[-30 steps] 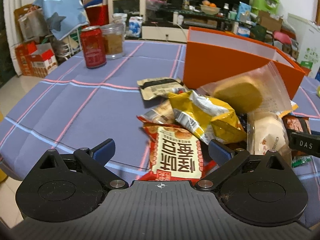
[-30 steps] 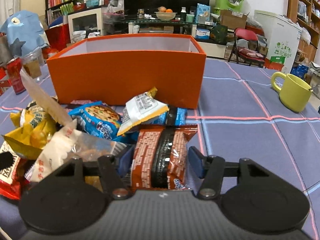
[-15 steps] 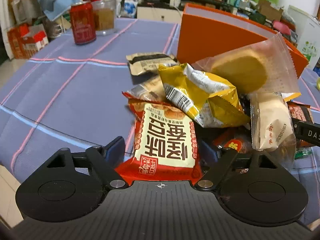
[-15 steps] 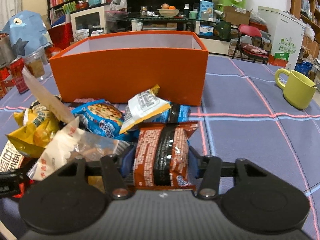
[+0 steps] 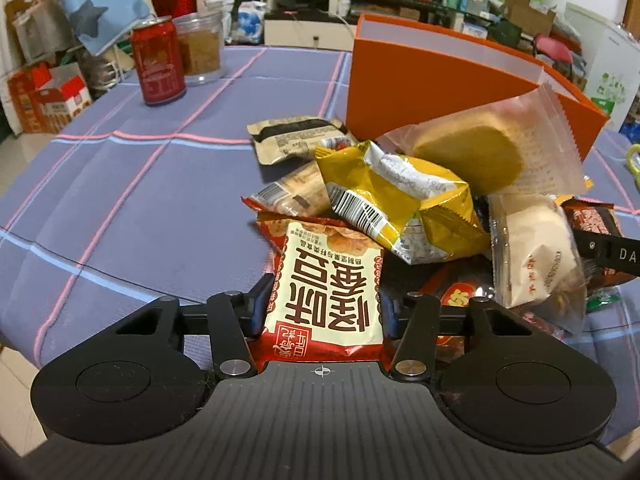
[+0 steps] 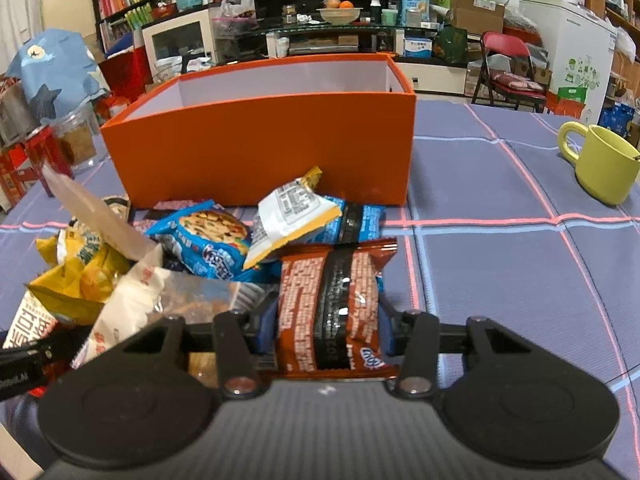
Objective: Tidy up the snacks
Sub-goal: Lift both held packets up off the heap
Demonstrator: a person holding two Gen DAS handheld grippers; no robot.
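A heap of snack packets lies on the purple checked tablecloth (image 5: 120, 200) in front of an open orange box (image 5: 400, 92) (image 6: 260, 148). My left gripper (image 5: 324, 304) is closing its jaws on a red and cream packet (image 5: 328, 264) at the heap's near edge, and the pads touch both its sides. My right gripper (image 6: 326, 320) is shut on a brown packet with a black stripe (image 6: 328, 280). A yellow packet (image 5: 392, 208), a clear-wrapped cake (image 5: 480, 152) and a blue cookie packet (image 6: 208, 244) lie close by.
A red can (image 5: 158, 66) and a clear jar (image 5: 199, 50) stand at the table's far left. A yellow-green mug (image 6: 604, 160) stands at the right. Bare cloth lies left of the heap and right of the brown packet. Cluttered shelves and boxes fill the room behind.
The left jaws have narrowed from wide apart onto the red and cream packet, which now reaches deeper between them. The right jaws have closed from a small gap onto the brown packet.
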